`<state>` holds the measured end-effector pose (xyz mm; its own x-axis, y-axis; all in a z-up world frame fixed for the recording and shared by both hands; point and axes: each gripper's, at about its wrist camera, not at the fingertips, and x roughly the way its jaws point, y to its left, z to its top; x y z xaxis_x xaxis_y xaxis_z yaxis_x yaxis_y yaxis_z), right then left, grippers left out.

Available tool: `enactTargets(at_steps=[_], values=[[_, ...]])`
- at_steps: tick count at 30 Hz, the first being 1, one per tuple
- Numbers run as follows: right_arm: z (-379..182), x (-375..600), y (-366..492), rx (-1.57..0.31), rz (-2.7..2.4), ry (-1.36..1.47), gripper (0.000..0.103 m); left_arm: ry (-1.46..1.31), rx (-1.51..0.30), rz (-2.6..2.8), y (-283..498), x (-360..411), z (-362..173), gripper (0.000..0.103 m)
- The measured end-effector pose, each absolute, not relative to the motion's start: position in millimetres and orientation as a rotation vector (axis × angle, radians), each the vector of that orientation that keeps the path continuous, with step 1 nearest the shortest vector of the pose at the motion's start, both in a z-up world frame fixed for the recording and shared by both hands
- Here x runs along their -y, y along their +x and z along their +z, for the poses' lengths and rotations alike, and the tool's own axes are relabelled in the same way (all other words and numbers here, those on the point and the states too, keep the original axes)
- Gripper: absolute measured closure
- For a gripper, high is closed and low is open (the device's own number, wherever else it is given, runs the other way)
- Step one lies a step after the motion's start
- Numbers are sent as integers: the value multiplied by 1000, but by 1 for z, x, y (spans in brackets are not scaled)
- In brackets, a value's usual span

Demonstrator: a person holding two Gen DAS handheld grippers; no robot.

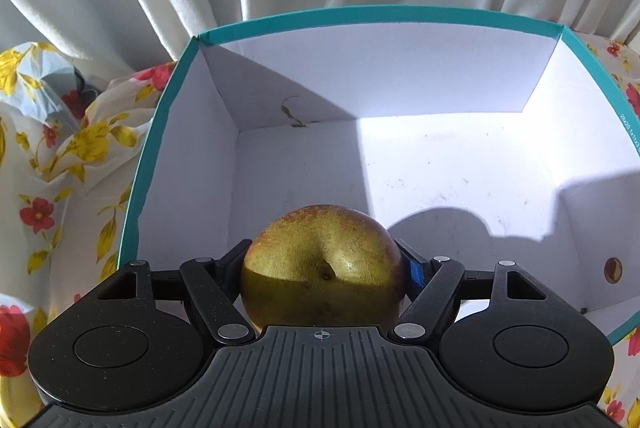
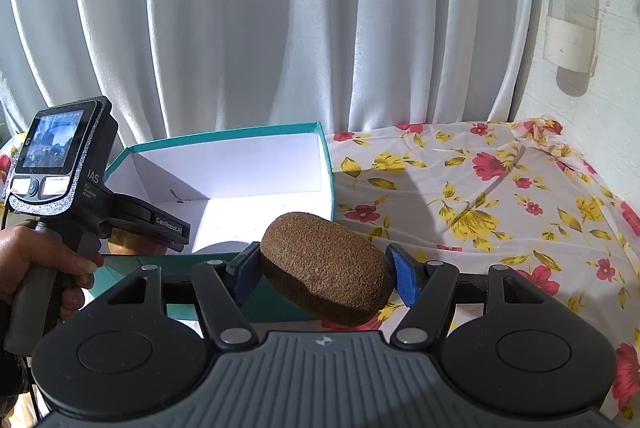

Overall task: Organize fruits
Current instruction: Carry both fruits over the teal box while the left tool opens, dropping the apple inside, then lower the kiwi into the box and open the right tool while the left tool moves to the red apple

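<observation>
My left gripper (image 1: 322,264) is shut on a yellow-green apple with a red blush (image 1: 320,264) and holds it inside the teal-rimmed white box (image 1: 360,15), above the near part of its floor. The box holds no other fruit that I can see. My right gripper (image 2: 322,268) is shut on a brown fuzzy kiwi (image 2: 326,266), which sits tilted between the blue pads. It hovers in front of the box's near right corner (image 2: 326,171). The left gripper body (image 2: 132,211) reaches into the box from the left in the right wrist view.
The box stands on a white cloth with red and yellow flowers (image 2: 500,195). A white curtain (image 2: 300,27) hangs right behind the box. A crumpled plastic bag (image 1: 48,95) lies left of the box. A person's hand (image 2: 36,256) holds the left gripper handle.
</observation>
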<state>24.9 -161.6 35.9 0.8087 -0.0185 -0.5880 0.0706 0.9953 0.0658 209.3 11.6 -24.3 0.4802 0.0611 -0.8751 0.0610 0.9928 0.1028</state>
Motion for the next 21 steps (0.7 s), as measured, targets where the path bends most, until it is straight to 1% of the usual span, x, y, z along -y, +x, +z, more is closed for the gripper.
enactTargets(at_steps=[2,6,8,12,15,16,17,18,21], values=[[37,161,26,-626,-44,83,36,135,-1093,10,210,-11,-28,25],[37,159,28,-622,-36,75,36,128,-1076,13,209,-12,-25,25],[37,158,30,-622,-35,75,36,108,-1068,2,209,-14,-22,22],[37,156,31,-619,-28,63,36,86,-1084,-17,208,-16,-20,22],[39,155,31,-612,-25,52,36,65,-1057,-48,198,-19,-8,21],[39,155,31,-610,-25,49,36,53,-1044,-60,193,-20,-2,17],[39,155,32,-609,-24,46,36,48,-1019,-57,187,-22,6,6],[39,154,33,-608,-23,43,36,46,-970,-48,178,-25,16,5],[39,153,36,-602,-19,33,36,43,-862,-22,154,-34,40,5]])
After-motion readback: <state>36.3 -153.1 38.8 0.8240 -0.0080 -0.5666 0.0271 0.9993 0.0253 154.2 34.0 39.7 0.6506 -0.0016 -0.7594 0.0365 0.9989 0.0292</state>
